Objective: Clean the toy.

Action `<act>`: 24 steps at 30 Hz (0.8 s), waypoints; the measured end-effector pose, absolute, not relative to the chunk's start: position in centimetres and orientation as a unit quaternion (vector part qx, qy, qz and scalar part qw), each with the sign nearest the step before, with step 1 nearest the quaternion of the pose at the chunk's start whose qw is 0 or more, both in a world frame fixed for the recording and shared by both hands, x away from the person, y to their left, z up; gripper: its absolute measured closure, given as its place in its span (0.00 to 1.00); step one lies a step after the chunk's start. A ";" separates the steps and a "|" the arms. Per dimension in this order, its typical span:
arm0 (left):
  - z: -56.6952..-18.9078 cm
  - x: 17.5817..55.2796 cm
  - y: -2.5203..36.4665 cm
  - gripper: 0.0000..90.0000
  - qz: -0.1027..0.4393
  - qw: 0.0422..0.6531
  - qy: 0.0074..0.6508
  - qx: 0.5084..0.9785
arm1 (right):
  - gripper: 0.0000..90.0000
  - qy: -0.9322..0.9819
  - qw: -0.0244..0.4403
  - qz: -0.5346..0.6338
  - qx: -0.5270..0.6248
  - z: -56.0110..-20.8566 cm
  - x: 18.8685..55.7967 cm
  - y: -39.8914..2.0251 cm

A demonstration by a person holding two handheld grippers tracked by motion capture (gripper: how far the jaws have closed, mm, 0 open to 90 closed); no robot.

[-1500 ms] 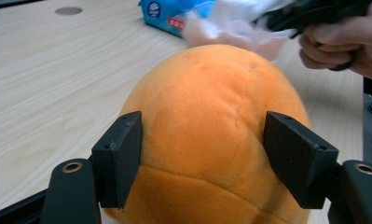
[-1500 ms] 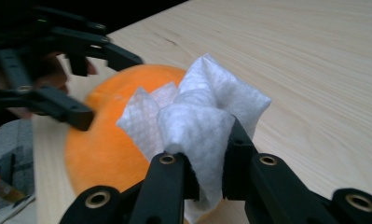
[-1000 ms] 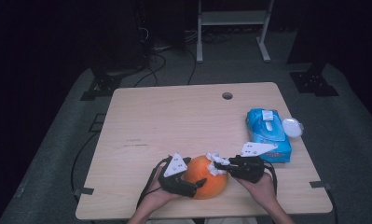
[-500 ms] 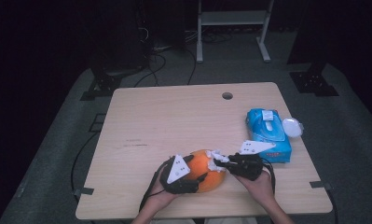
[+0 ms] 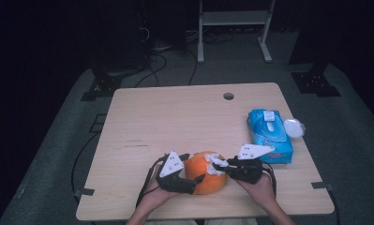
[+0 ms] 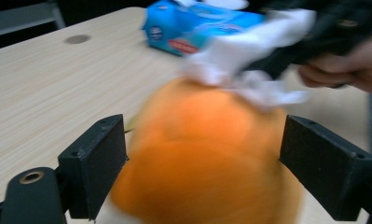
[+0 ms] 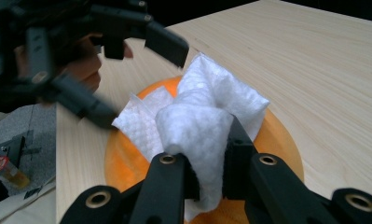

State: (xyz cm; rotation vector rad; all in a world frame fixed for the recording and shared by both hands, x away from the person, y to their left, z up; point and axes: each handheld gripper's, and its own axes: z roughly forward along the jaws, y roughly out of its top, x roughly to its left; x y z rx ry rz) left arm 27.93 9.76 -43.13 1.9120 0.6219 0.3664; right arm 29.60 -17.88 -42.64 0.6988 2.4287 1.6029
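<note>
A large orange ball (image 5: 201,169) (image 6: 207,154) (image 7: 279,140) lies near the table's front edge. My left gripper (image 5: 194,168) (image 6: 202,154) straddles its left side. Its jaws have just been opening and stand wide, a pad at each flank of the ball, which is blurred. My right gripper (image 5: 220,166) (image 7: 207,140) comes in from the right, shut on a crumpled white wipe (image 5: 215,163) (image 6: 249,51) (image 7: 211,107). The wipe rests on the top of the ball.
A blue pack of wipes (image 5: 269,133) (image 6: 193,28) lies at the table's right edge, with a round white lid (image 5: 294,127) beside it. The wooden table (image 5: 175,122) has a cable hole (image 5: 228,96) at the back. Beyond it are a dark floor, cables and stands.
The left gripper rose over the ball's top half a second ago and has dropped back to its left front side. The ball shifted slightly left, then back. The right gripper kept the wipe on it.
</note>
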 end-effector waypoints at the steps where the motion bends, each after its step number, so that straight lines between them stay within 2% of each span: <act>1: -43.5 28.1 9.8 0.16 0.135 0.523 0.269 0.798 | 0.88 0.808 0.075 0.535 0.233 -42.6 29.6 -17.9; 2: -43.8 28.2 9.7 0.19 0.124 0.522 0.268 0.801 | 0.88 0.807 0.073 0.537 0.234 -42.4 29.5 -17.8; 5: -43.9 27.4 9.2 0.34 0.143 0.514 0.245 0.810 | 0.88 0.807 0.075 0.543 0.218 -41.8 28.9 -16.7; 8: -43.5 26.5 8.6 0.37 0.166 0.497 0.215 0.824 | 0.88 0.815 0.078 0.539 0.196 -41.5 28.5 -15.6; 10: -43.4 26.4 8.8 0.37 0.161 0.503 0.207 0.824 | 0.89 0.816 0.077 0.536 0.201 -41.6 28.7 -15.9; 12: -43.2 26.6 9.1 0.34 0.153 0.514 0.207 0.819 | 0.89 0.812 0.074 0.537 0.216 -41.8 29.0 -16.8; 16: -43.0 27.6 9.4 0.13 0.152 0.511 0.254 0.807 | 0.89 0.808 0.080 0.536 0.229 -42.1 29.3 -17.9; 18: -43.5 27.9 9.3 0.12 0.134 0.511 0.268 0.805 | 0.89 0.808 0.080 0.537 0.228 -42.2 29.2 -17.9; 19: -43.7 27.9 9.2 0.14 0.123 0.510 0.266 0.809 | 0.89 0.807 0.076 0.538 0.229 -42.1 29.2 -17.8; 20: -43.9 27.8 9.1 0.22 0.120 0.511 0.257 0.811 | 0.89 0.807 0.072 0.541 0.228 -42.0 29.0 -17.6; 24: -43.1 26.8 8.4 0.39 0.181 0.512 0.205 0.815 | 0.89 0.804 0.067 0.556 0.200 -41.0 28.3 -16.3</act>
